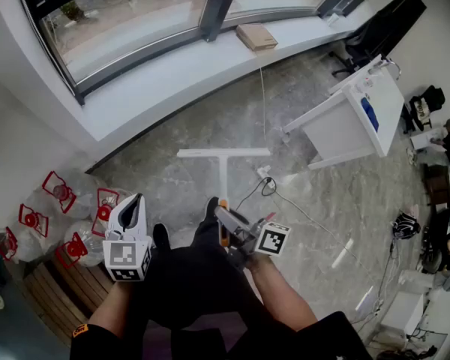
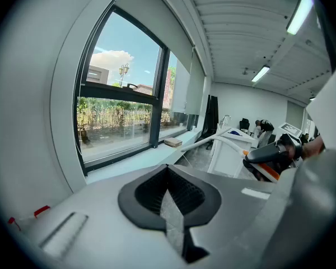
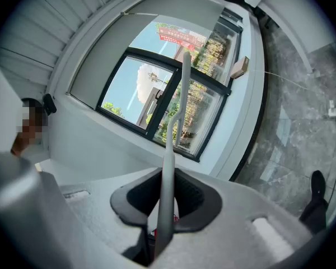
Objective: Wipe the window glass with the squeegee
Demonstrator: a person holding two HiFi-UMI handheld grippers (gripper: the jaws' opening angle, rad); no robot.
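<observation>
- Head view: the person stands on a grey marble floor (image 1: 210,126), facing the curved window glass (image 1: 127,13) at 12 o'clock.
- The right gripper (image 1: 229,220) is clamped on the orange-and-black handle of the squeegee (image 1: 223,172). Its white pole runs toward 12 o'clock and ends in a T-shaped blade, which hangs over the floor and is well apart from the glass.
- The left gripper (image 1: 131,210) sits at 9 o'clock of the right one and carries nothing.
- A cardboard box (image 1: 256,36) lies on the white window sill (image 1: 172,73) at 1 o'clock. A white counter (image 1: 352,122) stands at 2 o'clock. Red-capped bottles (image 1: 60,223) cluster at 9 o'clock.
- Left gripper view: the left gripper (image 2: 169,206) has its jaws pressed together with nothing between them.
- The window glass (image 2: 120,105) fills 10 o'clock. At 3 o'clock the right gripper (image 2: 277,153) holds the squeegee (image 2: 213,140), whose pole points toward the sill.
- Right gripper view: the right gripper (image 3: 165,206) has its jaws closed on the pole of the squeegee (image 3: 176,122). The pole rises toward 12 o'clock across the window glass (image 3: 140,97), not touching it.
- The cardboard box (image 3: 239,67) shows on the sill at 1 o'clock, and a black shoe (image 3: 313,200) at 4 o'clock.
</observation>
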